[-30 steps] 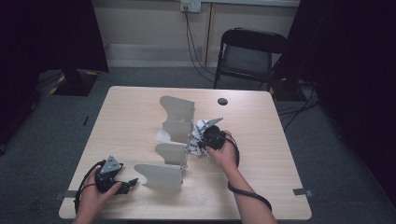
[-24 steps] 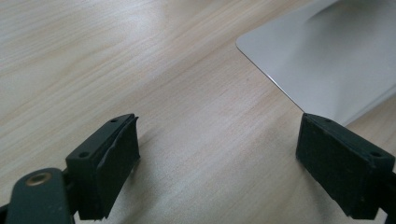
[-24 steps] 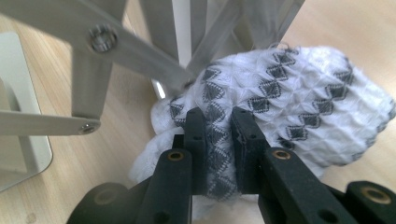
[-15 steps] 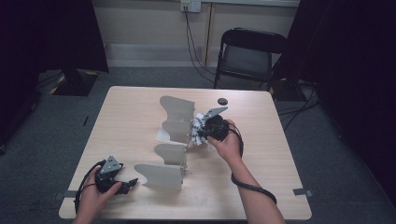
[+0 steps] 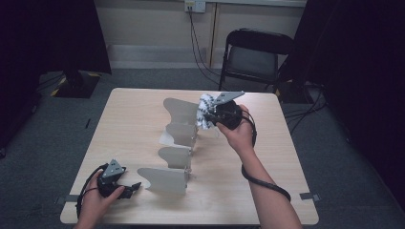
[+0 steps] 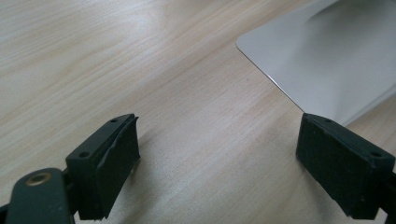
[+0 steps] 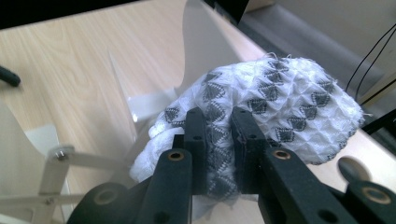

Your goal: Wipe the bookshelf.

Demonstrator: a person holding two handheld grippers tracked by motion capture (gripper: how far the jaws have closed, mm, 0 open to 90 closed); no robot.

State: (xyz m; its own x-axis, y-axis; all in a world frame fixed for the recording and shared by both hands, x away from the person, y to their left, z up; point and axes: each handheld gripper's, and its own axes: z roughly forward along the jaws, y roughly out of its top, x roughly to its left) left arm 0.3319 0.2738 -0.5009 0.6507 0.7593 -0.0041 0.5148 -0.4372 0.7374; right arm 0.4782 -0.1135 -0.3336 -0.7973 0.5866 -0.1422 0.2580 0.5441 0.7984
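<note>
Wooden desk (image 5: pixel 143 124) at frame center carries a metal rack (image 5: pixel 179 143). Right tool (image 7: pixel 219 135), center-right and raised above the rack, is clamped on a white patterned cloth (image 7: pixel 280 98). Left tool (image 6: pixel 219 154), lower left, rests wide open, holding nothing.

The cloth (image 7: pixel 280 98) is white with a waffle-like weave and rows of small dark grey triangles. The right claw (image 7: pixel 219 140) is black with brass-coloured rivets; the left claw (image 6: pixel 224 172) is black too. The surface (image 5: pixel 133 124) is pale wood with a fine streaked grain. The rack (image 5: pixel 176 143) of standing plates is pale grey. The chair (image 5: pixel 258 52) is black.
</note>
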